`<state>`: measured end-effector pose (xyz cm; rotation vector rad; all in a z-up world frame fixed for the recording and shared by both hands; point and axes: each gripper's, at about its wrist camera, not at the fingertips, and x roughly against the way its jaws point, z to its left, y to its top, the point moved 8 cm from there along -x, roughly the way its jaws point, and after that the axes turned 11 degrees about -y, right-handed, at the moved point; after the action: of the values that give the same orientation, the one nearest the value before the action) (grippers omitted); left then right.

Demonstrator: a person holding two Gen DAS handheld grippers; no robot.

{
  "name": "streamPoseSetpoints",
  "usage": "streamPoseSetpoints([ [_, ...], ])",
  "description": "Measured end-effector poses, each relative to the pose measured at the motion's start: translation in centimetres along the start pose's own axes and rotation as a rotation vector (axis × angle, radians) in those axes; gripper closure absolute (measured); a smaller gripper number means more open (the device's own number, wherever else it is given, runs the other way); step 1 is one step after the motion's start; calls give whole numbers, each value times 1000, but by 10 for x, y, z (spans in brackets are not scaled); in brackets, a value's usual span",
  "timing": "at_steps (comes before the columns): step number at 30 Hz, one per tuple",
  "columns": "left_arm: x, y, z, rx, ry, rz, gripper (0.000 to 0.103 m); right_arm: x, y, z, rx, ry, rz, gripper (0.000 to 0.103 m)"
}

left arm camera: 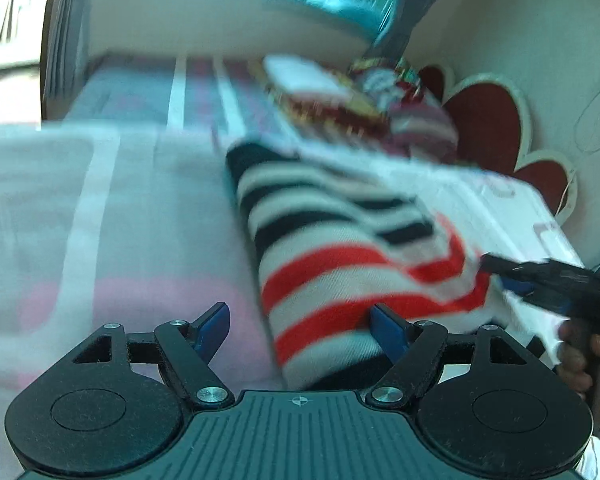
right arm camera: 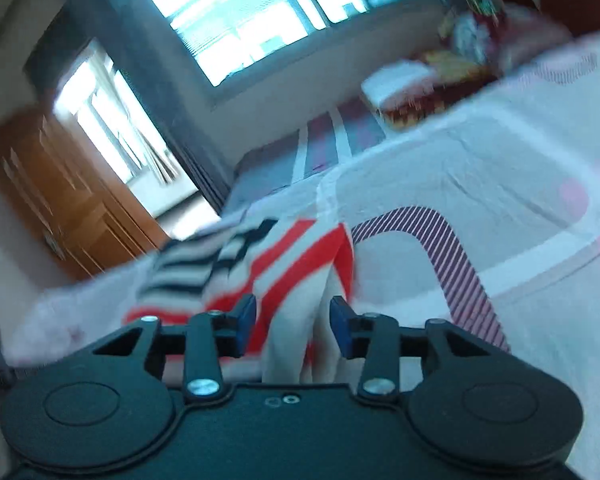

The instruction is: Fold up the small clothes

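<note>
While the red, black and white striped knit garment [left arm camera: 340, 248] lies half-folded on the pale patterned bedsheet [left arm camera: 100, 208], the left gripper [left arm camera: 300, 320] and right gripper [right arm camera: 293, 320] both stand parted and empty, so the next fold probably calls for regrasping an edge.

One striped garment [left arm camera: 340, 248]; two grippers [left arm camera: 300, 324] [right arm camera: 293, 320]; two windows [right arm camera: 240, 12]

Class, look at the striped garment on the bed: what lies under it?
The striped garment lies on a pale patterned bedsheet, which shows around it. Whatever is directly beneath the garment is covered.
</note>
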<state>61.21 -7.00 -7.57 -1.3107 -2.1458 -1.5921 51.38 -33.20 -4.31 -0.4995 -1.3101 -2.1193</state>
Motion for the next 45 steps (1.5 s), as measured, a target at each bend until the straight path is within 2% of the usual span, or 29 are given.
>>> streamPoseSetpoints([
  [2, -5, 9, 1, -5, 17, 4, 26, -11, 7, -9, -57, 12, 20, 69],
  [4, -14, 15, 4, 19, 0, 8, 26, -23, 13, -17, -132, 60, 48, 73],
  [6, -24, 17, 8, 48, -7, 26, 26, -30, 18, -16, -142, 84, 39, 75],
  [7, -29, 15, 9, 55, 2, 50, 25, -33, 21, -11, -104, 74, 25, 86],
  [8, -33, 12, 8, 45, 18, 62, 25, -33, 24, -3, -22, 53, -7, 92],
  [10, -36, 7, 6, 17, 34, 67, 25, -32, 23, 19, 193, -12, -68, 93],
  [11, -38, 5, 5, 25, 31, 68, 25, -37, 20, 24, 268, -54, -63, 93],
  [13, -40, 3, 5, 20, 34, 77, 25, -54, 11, 10, 283, -124, -5, 94],
  [14, -41, 3, 4, 12, 38, 80, 24, -55, 10, 6, 265, -116, -8, 95],
  [16, -38, 4, 3, 5, 43, 80, 24, -52, 9, 6, 257, -132, -8, 94],
  [18, -23, 7, -1, -2, 31, 49, 24, -43, 9, 11, 274, -163, 0, 86],
  [19, -14, 8, -5, -19, 16, 27, 24, -36, 10, 14, 272, -181, -9, 79],
  [20, -10, 8, -8, -27, 8, 16, 24, -28, 15, 16, 271, -186, -41, 78],
  [22, -10, 4, -9, -32, 6, 32, 24, -10, 16, 25, 269, -146, -64, 76],
  [26, -12, -10, -6, -11, -1, 58, 24, 3, -3, 32, 240, -127, 0, 70],
  [28, -14, -13, -3, 24, -11, 64, 24, 7, -14, 28, 244, -178, 24, 68],
  [30, -16, -13, -3, 47, -21, 69, 24, 8, -24, 28, 241, -167, 35, 80],
  [32, -19, -13, -9, -1, -12, 80, 24, 5, -30, 30, 303, -195, 13, 90],
  [33, -20, -14, -11, -17, 1, 87, 24, 6, -28, 30, 288, -200, 4, 91],
  [36, -19, -14, -7, 2, 3, 77, 24, 9, -34, 21, 231, -200, 4, 91],
  [37, -15, -13, -8, 4, 2, 68, 24, 7, -35, 21, 217, -196, 6, 86],
  [38, -5, -11, -11, -11, -2, 45, 24, 8, -32, 21, 202, -199, 10, 82],
  [40, 20, -11, -15, -37, -25, -13, 24, 22, -24, 26, 196, -188, -19, 83],
  [42, 33, -21, -16, 4, -58, -27, 24, 51, -16, 38, 246, -149, -90, 86],
  [45, 28, -46, -22, -38, -57, 27, 24, 76, -36, 57, 395, -143, -106, 86],
])
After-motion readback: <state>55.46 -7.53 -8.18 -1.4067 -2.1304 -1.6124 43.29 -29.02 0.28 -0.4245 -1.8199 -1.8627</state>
